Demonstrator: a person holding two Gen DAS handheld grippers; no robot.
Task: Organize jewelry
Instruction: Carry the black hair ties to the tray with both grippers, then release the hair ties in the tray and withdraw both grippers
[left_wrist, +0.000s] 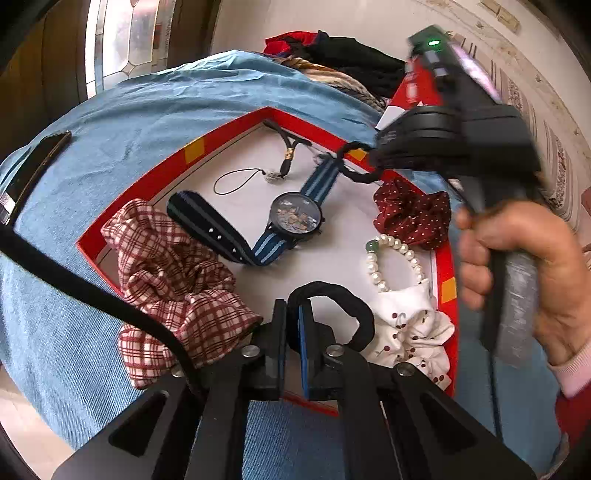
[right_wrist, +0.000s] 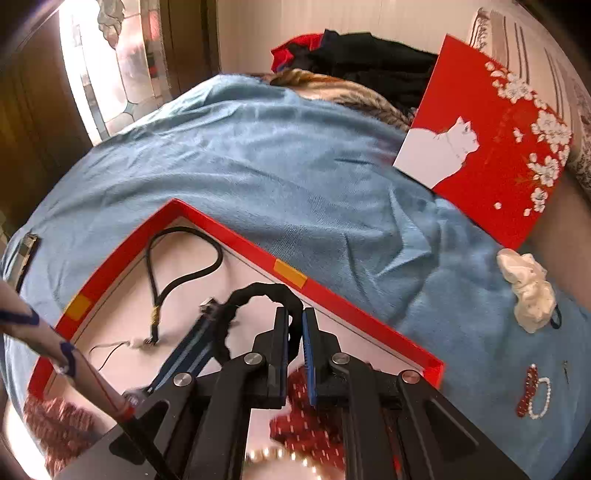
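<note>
No text, brand or number can be read in either view. The red lid carries only a white cat and flowers; the watch dial is illegible.

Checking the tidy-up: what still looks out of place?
Some pieces still lie outside the red box, on the blue cloth: a white scrunchie, and a red bracelet beside a white bead bracelet. The lid lies apart, off the box.
</note>
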